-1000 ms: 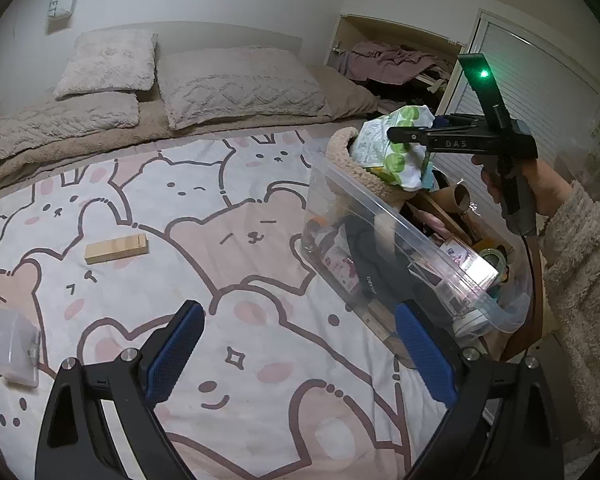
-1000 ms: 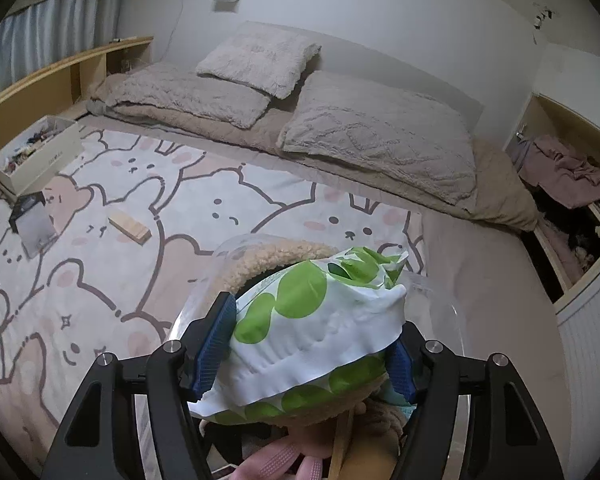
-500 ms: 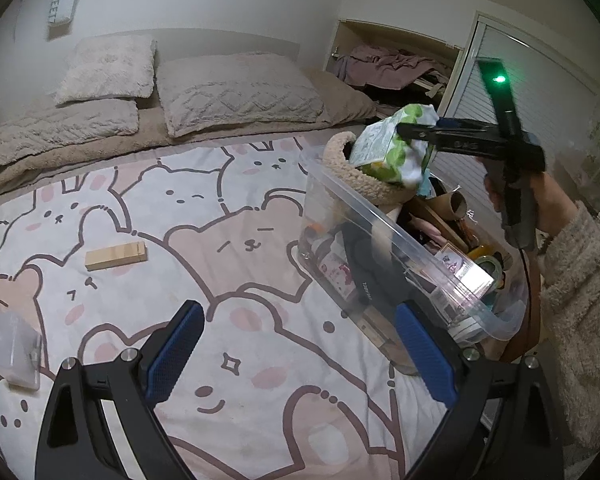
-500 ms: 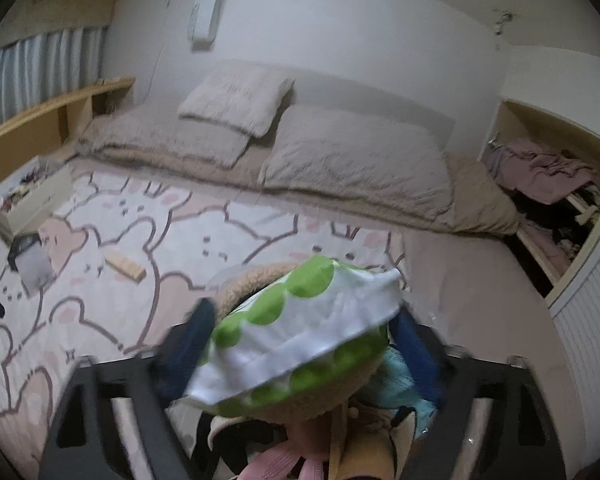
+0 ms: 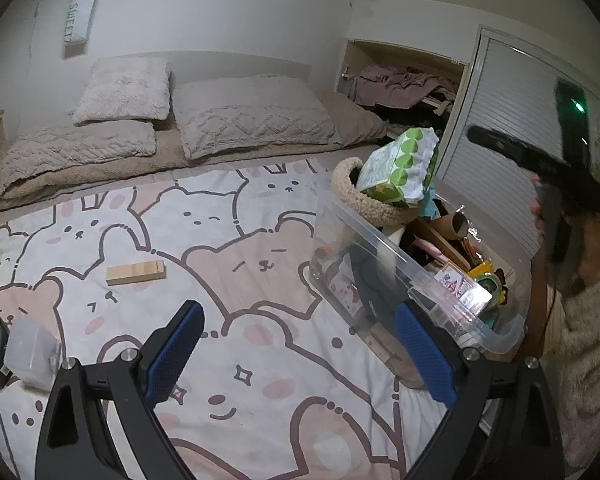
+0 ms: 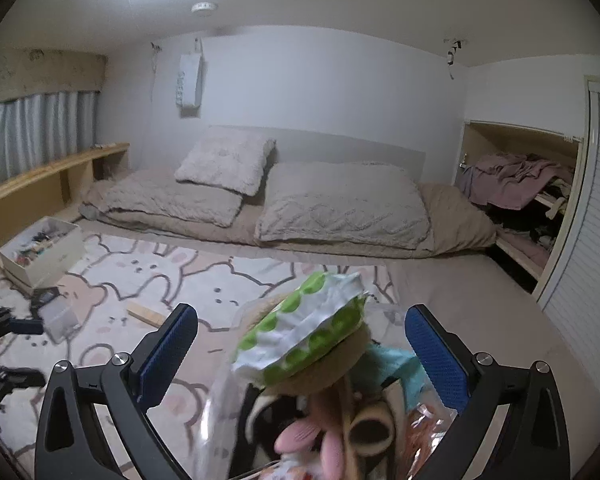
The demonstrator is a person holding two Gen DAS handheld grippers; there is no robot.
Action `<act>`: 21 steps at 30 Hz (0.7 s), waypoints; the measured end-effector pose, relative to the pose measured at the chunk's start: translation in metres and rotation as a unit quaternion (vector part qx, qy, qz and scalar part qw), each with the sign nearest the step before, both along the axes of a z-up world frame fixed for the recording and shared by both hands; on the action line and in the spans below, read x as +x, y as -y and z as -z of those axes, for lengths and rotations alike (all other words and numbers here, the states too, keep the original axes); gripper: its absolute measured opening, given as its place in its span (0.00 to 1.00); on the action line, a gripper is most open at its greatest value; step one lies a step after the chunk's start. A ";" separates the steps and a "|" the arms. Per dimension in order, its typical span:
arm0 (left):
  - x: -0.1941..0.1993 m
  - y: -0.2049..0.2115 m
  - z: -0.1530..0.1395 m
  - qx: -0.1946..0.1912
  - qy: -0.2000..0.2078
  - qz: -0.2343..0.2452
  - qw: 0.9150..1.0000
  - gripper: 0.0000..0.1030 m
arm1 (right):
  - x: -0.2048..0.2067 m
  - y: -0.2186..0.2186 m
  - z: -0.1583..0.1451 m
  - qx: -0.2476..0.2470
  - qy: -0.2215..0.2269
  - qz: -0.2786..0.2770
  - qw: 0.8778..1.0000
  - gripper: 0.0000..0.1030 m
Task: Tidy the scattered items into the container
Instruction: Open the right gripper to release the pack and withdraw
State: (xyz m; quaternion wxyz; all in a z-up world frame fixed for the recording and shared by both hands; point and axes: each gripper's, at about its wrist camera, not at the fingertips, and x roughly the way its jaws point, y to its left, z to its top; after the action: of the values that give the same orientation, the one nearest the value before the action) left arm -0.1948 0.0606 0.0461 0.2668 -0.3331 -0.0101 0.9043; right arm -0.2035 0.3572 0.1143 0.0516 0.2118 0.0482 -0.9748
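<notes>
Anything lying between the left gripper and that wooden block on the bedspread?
Nothing visible. The left gripper is open and empty, and only bare bedspread lies between it and the wooden block.

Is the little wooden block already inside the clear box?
No, the wooden block lies on the bear blanket, well apart from the clear box.
</notes>
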 end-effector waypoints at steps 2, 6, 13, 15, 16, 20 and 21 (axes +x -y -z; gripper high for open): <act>0.002 0.001 -0.003 0.006 -0.004 -0.003 1.000 0.94 | 0.009 0.002 0.003 -0.011 -0.001 -0.009 1.000 1.00; 0.007 0.005 -0.008 0.011 -0.012 -0.011 1.000 0.95 | 0.031 0.008 0.009 -0.018 -0.015 -0.012 1.000 1.00; 0.018 0.006 -0.016 0.005 -0.037 -0.027 0.999 1.00 | 0.066 0.009 0.021 -0.047 -0.035 -0.006 0.998 1.00; 0.021 0.005 -0.018 0.003 -0.044 -0.030 0.999 1.00 | 0.075 0.009 0.023 -0.053 -0.041 -0.002 0.998 1.00; 0.023 0.005 -0.019 0.001 -0.048 -0.032 0.998 1.00 | 0.079 0.010 0.024 -0.054 -0.044 0.000 0.998 1.00; 0.030 0.006 -0.022 0.001 -0.062 -0.038 0.997 1.00 | 0.090 0.013 0.031 -0.055 -0.051 0.013 0.997 1.00; 0.031 0.006 -0.022 0.001 -0.064 -0.039 0.997 1.00 | 0.092 0.014 0.033 -0.055 -0.051 0.015 0.997 1.00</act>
State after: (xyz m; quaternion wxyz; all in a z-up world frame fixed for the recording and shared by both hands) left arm -0.1637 0.0545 0.0684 0.2317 -0.2736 -0.0072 0.9335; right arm -0.1119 0.3435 0.0817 0.0464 0.1595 -0.0059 -0.9861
